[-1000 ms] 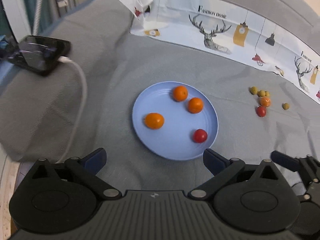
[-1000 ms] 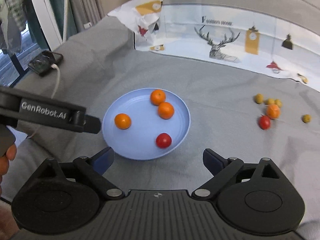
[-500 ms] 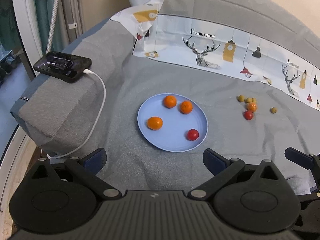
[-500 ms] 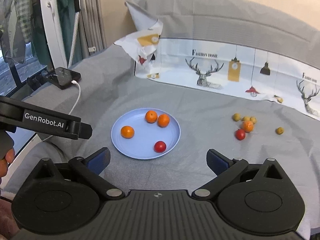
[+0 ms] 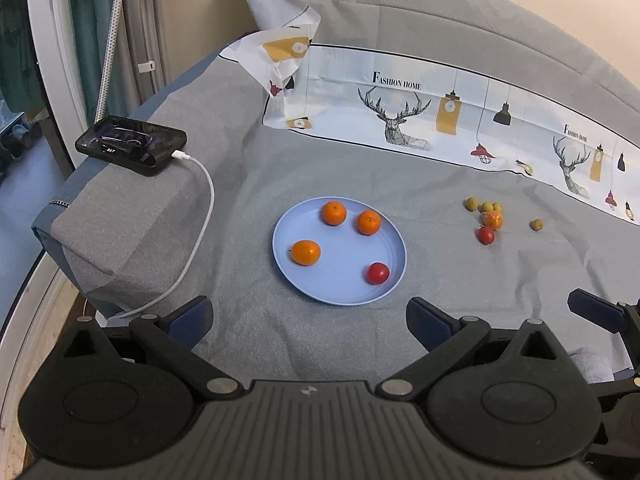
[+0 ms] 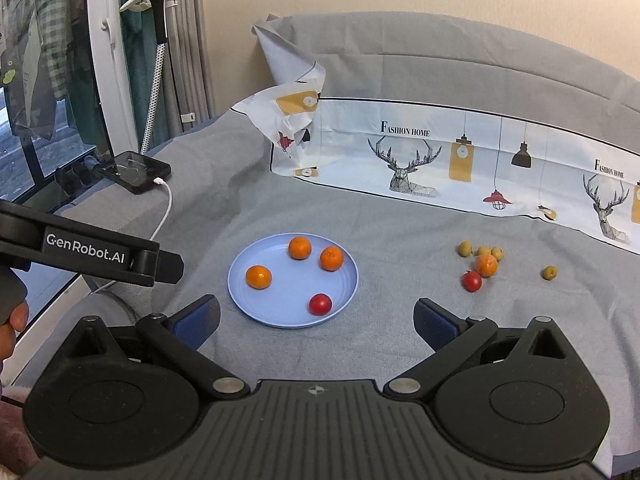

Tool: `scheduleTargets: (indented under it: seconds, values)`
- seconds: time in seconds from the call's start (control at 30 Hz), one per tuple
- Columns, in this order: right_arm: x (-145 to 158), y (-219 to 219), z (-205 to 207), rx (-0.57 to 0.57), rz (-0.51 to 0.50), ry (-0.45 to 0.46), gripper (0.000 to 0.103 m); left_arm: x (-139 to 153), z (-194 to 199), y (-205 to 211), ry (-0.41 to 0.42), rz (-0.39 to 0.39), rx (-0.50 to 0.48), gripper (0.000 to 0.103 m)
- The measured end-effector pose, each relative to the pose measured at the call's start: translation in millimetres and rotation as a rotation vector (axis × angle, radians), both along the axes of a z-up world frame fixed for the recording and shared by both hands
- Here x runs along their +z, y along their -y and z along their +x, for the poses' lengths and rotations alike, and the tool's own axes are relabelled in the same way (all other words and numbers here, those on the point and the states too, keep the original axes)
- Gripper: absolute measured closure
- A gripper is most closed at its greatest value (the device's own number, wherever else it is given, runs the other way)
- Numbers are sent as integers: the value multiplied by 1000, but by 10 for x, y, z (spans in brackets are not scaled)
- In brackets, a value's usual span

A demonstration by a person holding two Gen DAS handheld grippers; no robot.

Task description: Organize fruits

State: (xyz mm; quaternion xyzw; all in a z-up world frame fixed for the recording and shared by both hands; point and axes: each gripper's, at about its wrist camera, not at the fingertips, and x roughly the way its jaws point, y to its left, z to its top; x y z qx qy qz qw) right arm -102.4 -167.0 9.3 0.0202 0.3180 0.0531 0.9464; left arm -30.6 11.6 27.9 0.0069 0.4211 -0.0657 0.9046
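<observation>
A light blue plate (image 5: 340,292) lies on the grey cover and also shows in the right wrist view (image 6: 280,312). On it are three oranges, one at the left (image 5: 305,252) (image 6: 258,277), and a red tomato (image 5: 378,273) (image 6: 320,304). To the right on the cover lie another orange (image 5: 493,219) (image 6: 486,265), a red tomato (image 5: 485,235) (image 6: 471,281) and several small yellow-green fruits (image 5: 472,203) (image 6: 465,248). My left gripper (image 5: 310,318) is open and empty, held back from the plate. My right gripper (image 6: 316,320) is open and empty, also well short of the plate.
A black phone (image 5: 131,145) on a white charging cable (image 5: 200,236) lies on the raised grey edge at the left. A printed cloth (image 5: 420,120) runs along the back. The other gripper's body (image 6: 80,248) crosses the left of the right wrist view.
Both grippers have pulled back and up from the plate, so the plate and fruits look smaller and more of the room shows. The fruits have not moved.
</observation>
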Motion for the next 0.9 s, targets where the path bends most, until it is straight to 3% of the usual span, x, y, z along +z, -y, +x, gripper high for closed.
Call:
scheduleTargets:
  seconds: [0.9]
  values:
    - [-35, -1, 37, 3, 2, -22, 1, -58, 67, -25, -23, 0, 4, 0]
